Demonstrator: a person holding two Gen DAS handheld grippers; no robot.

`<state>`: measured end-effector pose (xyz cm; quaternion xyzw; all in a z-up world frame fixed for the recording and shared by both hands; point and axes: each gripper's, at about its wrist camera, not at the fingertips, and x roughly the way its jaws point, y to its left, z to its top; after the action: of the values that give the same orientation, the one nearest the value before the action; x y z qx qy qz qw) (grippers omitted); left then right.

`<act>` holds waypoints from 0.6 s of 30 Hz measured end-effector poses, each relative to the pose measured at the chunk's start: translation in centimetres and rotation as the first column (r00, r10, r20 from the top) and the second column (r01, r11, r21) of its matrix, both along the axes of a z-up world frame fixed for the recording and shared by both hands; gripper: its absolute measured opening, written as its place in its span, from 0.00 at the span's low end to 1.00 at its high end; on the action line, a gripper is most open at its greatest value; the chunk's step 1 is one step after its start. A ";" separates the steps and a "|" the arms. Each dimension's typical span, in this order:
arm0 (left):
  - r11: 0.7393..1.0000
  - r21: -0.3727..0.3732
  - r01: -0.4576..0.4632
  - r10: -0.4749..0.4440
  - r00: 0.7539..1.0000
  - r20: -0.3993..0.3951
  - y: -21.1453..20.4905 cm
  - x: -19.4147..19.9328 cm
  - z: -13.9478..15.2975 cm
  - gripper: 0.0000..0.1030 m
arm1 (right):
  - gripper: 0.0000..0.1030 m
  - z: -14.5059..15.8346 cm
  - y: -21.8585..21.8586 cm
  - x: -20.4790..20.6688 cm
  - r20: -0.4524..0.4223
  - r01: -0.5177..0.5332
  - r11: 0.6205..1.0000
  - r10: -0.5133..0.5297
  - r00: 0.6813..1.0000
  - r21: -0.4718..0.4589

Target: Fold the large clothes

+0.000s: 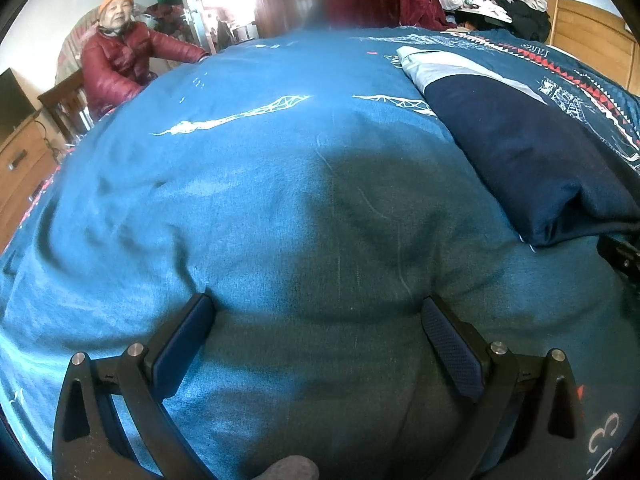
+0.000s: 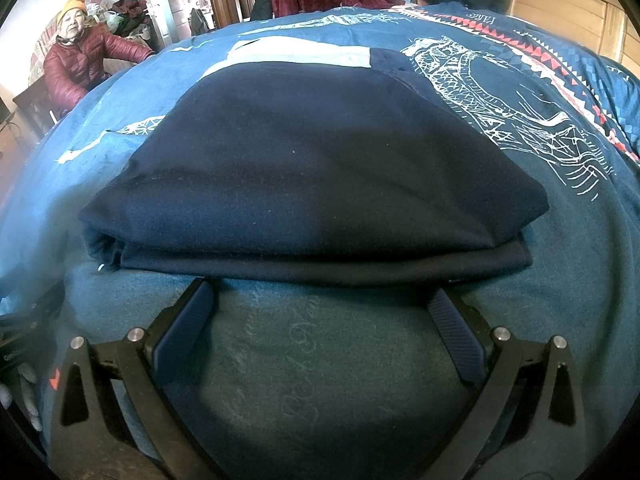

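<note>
left gripper (image 1: 316, 308) fingers spread wide, nothing in them, low over the blue bedspread (image 1: 240, 184) | right gripper (image 2: 320, 300) also spread, empty, tips just shy of the folded navy garment (image 2: 312, 160) lying on the bedspread

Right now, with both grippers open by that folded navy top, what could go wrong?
The right gripper sits just short of the folded navy garment: closing low may pinch the blue bedspread too. Lifting one edge could spill its loose layers open. The left gripper is over bare bedspread, offering no support.
</note>
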<state>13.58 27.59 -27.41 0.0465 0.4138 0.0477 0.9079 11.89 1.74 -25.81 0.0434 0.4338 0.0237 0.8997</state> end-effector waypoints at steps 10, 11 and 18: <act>1.000 -0.005 0.000 0.000 1.000 0.000 0.0 -0.1 0.0 1.00 | 1.00 0.0 0.0 0.0 0.000 0.000 1.000 0.000 1.000 0.000; 1.000 -0.005 0.000 0.000 1.000 0.000 0.0 -0.1 0.0 1.00 | 1.00 0.0 0.0 0.0 0.000 0.000 1.000 0.000 1.000 0.000; 1.000 -0.009 0.000 0.000 1.000 -0.002 0.1 0.0 0.0 1.00 | 1.00 0.0 0.0 0.0 0.000 0.000 1.000 0.000 1.000 0.000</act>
<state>13.58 27.66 -27.40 0.0424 0.4149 0.0457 0.9077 11.90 1.74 -25.82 0.0435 0.4338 0.0240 0.8996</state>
